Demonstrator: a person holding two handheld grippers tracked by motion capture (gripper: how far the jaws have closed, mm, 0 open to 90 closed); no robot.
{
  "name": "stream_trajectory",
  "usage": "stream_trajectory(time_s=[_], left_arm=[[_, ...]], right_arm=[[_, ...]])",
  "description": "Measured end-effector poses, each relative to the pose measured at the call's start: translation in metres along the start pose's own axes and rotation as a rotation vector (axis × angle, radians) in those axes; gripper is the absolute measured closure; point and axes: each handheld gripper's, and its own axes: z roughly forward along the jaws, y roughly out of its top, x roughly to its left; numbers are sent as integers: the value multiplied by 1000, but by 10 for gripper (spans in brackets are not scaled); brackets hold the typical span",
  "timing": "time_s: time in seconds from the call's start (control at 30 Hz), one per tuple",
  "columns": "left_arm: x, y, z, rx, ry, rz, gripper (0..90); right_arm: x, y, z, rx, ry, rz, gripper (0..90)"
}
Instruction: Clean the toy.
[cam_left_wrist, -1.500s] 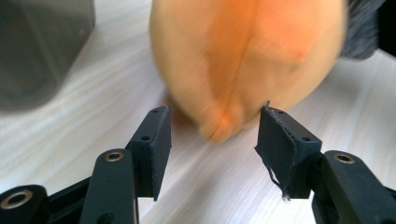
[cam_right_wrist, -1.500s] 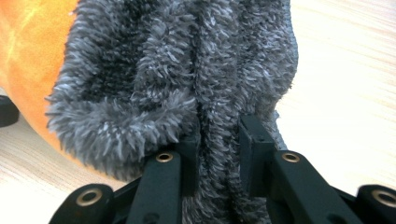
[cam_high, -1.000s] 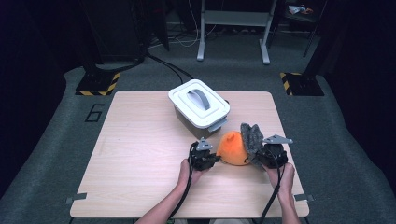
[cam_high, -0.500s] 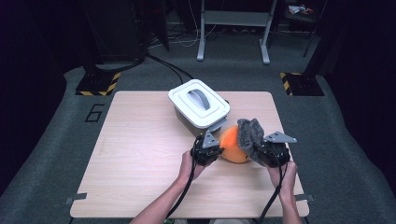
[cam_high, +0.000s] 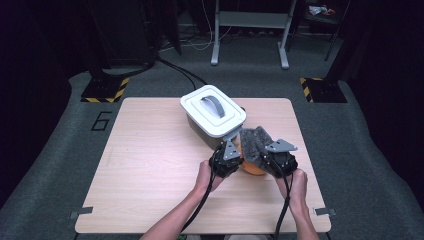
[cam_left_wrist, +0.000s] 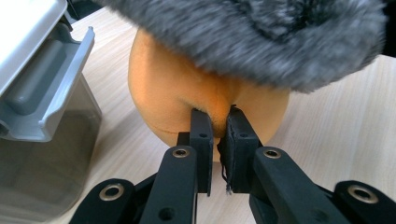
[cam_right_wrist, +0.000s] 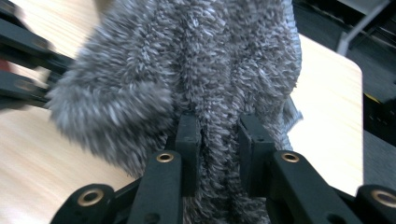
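We are lifting the orange-and-grey plush toy off the counter and carrying it toward the white lidded bin: a second ago it was sitting lower and farther to our right, and now it is hanging just beside the bin's near corner, close to its grey side latch. In our judgement this is the carry stage of stowing the toy, though the bin's lid, with its grey handle, is still sitting closed on top, so nothing can be going in yet.

Our left tongs are clenching a pinch of the toy's orange fabric, the two black jaws nearly meeting with a fold squeezed between them. Our right tongs are gripping a ridge of the shaggy grey fur, the pile bulging out on both sides of the jaws.

In the high view both hands are reaching in from the near edge, forearms angling inward, the left tongs and right tongs facing each other across the toy with their cables trailing back over the counter's edge.
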Motion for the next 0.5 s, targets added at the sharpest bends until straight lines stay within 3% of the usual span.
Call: stream_trajectory(time_s=[0.4,0.5], left_arm=[[1,-1,0,-10,1,-13,832],[0,-1,1,-9,-7,-12,832]], right_arm=[[-25,-26,16,90,-23,94,729],[-30,-30,16,80,-20,110,727]])
